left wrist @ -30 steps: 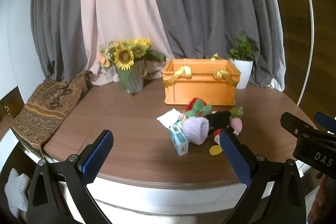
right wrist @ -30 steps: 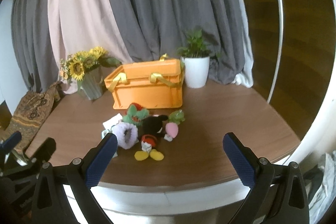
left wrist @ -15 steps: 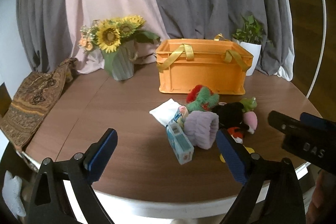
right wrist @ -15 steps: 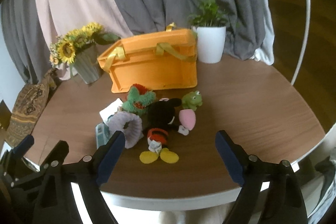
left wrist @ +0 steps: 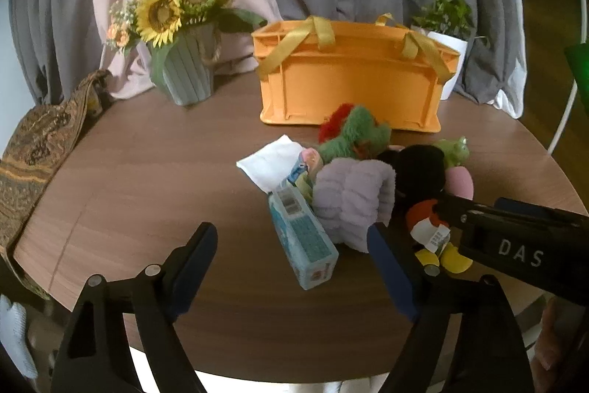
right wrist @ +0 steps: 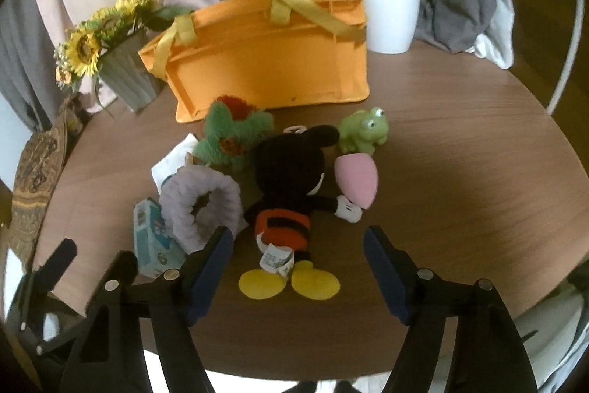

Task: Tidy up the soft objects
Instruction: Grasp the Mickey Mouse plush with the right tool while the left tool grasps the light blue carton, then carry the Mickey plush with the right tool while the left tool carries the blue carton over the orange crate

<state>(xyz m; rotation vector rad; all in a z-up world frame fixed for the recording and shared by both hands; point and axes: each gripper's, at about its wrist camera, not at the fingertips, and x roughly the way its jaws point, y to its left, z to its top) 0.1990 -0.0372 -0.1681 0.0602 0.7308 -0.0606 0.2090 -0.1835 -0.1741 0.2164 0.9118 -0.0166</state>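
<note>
While closing with nothing between its jaws, right hand-held gripper (right wrist: 298, 267) open over mouse plush (right wrist: 291, 179); left hand-held gripper (left wrist: 291, 260) open, closing, tissue pack (left wrist: 302, 242) just ahead on counter (left wrist: 147, 172).

The round brown tabletop (right wrist: 460, 172) carries an orange crate (right wrist: 272, 61) near its back edge, between a sunflower vase (left wrist: 184, 69) and a white plant pot (right wrist: 390, 13). Soft toys (right wrist: 291, 168) and a blue box (left wrist: 302, 242) lie in the middle, a patterned cloth (left wrist: 33, 150) over the left edge.

Both wrist views look downward from the table's (left wrist: 147, 150) near edge, close in. Both share the toy pile (left wrist: 353, 186) and orange crate (right wrist: 272, 61).
</note>
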